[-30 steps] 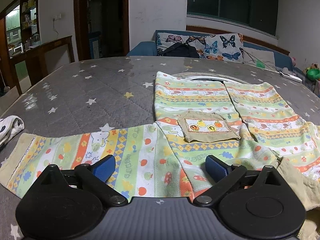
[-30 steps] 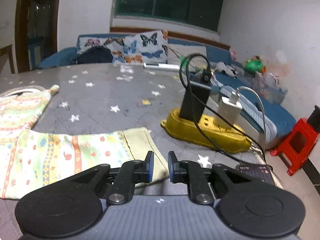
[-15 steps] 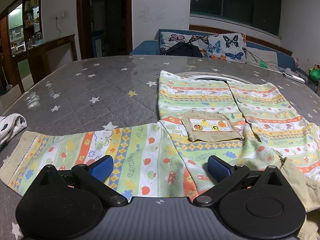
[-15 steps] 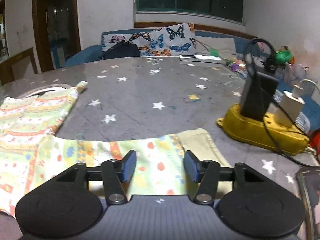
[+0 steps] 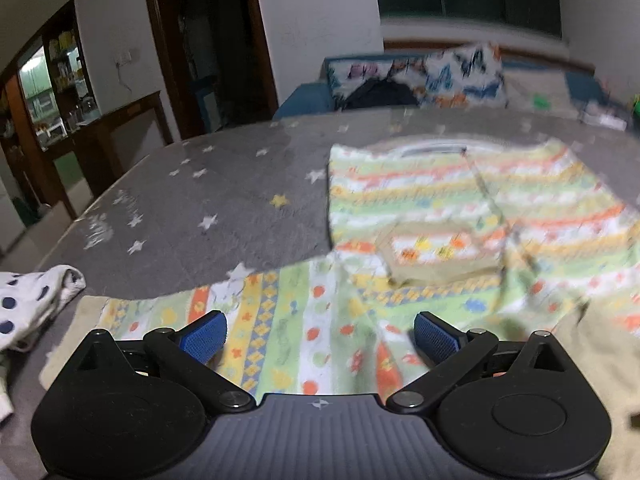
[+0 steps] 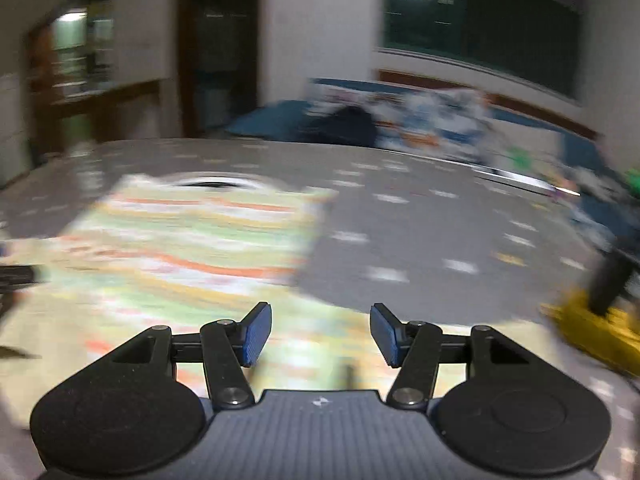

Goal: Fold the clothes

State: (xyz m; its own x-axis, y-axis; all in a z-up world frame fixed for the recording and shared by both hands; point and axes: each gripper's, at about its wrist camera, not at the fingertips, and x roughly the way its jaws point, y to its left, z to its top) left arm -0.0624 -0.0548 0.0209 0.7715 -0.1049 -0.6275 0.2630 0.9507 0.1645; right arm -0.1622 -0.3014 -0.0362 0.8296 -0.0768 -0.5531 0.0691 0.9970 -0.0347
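Note:
A striped, fruit-printed child's top [image 5: 460,200] lies flat on the grey star-patterned surface [image 5: 224,184], front up, with a beige pocket [image 5: 436,250] at its middle. Its left sleeve [image 5: 280,320] stretches out to the left. My left gripper [image 5: 320,340] is open and empty, low over that sleeve. My right gripper [image 6: 320,336] is open and empty over the top's right side [image 6: 192,240]; this view is blurred by motion.
A white cloth with dark dots [image 5: 28,300] lies at the left edge. A yellow power strip with plugs [image 6: 600,320] sits at the right. A sofa with butterfly cushions [image 5: 420,76] stands behind the surface. A doorway and wooden shelves are at the back left.
My right gripper has opened, let go of the right sleeve cuff and swung left over the top. My left gripper has stayed open and shifted slightly left along the left sleeve.

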